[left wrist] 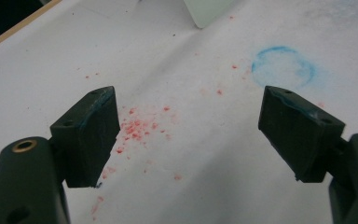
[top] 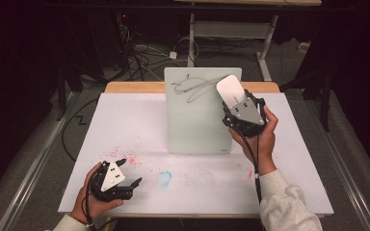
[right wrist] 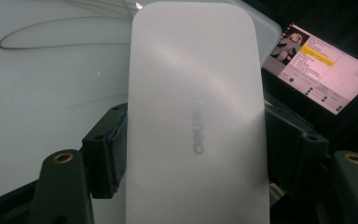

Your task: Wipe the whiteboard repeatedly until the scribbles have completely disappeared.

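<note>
High view: the right gripper (top: 236, 98) pinches a white eraser (top: 230, 89) by its sides and holds it over the far right corner of a small glass board (top: 197, 126). The board lies at the middle of the table's (top: 135, 120) far edge. A black scribble (top: 197, 85) runs across the board's far part, just beside the eraser.

In the right gripper view, the eraser (right wrist: 196, 126) sits snug between the two black jaws, and the scribble (right wrist: 46, 39) shows off to the left.

The left gripper (top: 130, 185) rests near the table's near left corner, well away from the board. In the left gripper view, its jaws stand wide apart with nothing between them, over some red specks (left wrist: 140, 128) and a blue ring mark (left wrist: 284, 67).

I think things could go wrong here. Nothing holds the board down, so a hard rub may push it along the table. The eraser is smooth, so it could also slip out of the jaws. A tilted eraser would leave bits of the scribble behind.
</note>
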